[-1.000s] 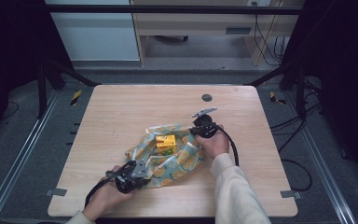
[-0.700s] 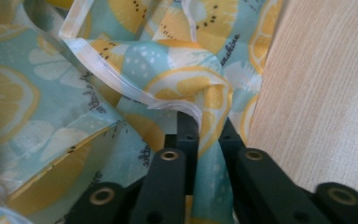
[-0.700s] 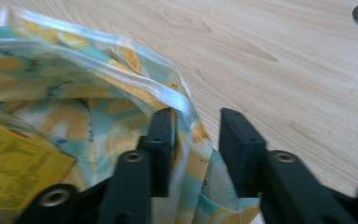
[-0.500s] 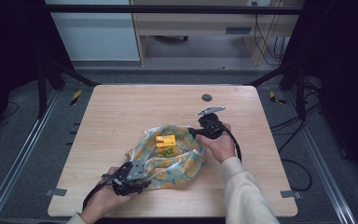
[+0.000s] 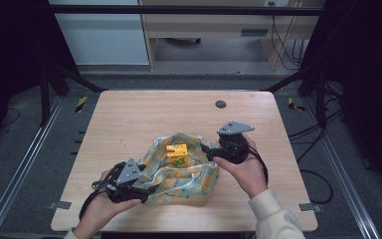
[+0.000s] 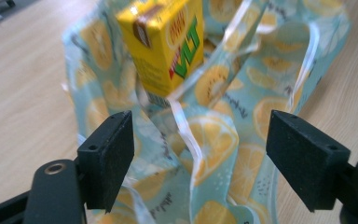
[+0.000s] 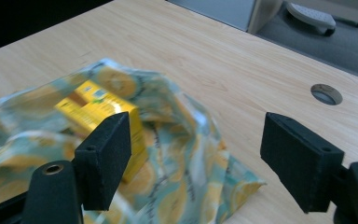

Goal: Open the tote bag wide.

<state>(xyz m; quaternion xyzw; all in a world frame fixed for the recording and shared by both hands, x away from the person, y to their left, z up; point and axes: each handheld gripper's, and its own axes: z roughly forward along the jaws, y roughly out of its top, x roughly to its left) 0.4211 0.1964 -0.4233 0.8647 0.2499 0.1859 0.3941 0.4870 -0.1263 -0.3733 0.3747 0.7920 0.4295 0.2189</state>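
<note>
From above: both hand-held grippers, left (image 5: 146,188) and right (image 5: 206,152), have just opened, releasing the lemon-print bag (image 5: 181,172) mid-worktop (image 5: 129,114), yellow carton (image 5: 176,154) inside. Left gripper view: bag (image 6: 214,140) between parted jaws, untouched. Right gripper view: jaws apart, empty. Bagging looks finished.

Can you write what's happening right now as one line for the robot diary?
left gripper: jaws just opened, off bag | right gripper: jaws just opened, off bag | bag: slumped on table | juice box: on bag

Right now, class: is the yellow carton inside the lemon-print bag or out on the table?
Inside. The yellow carton sits within the lemon-print bag, its fabric rising around it.
</note>
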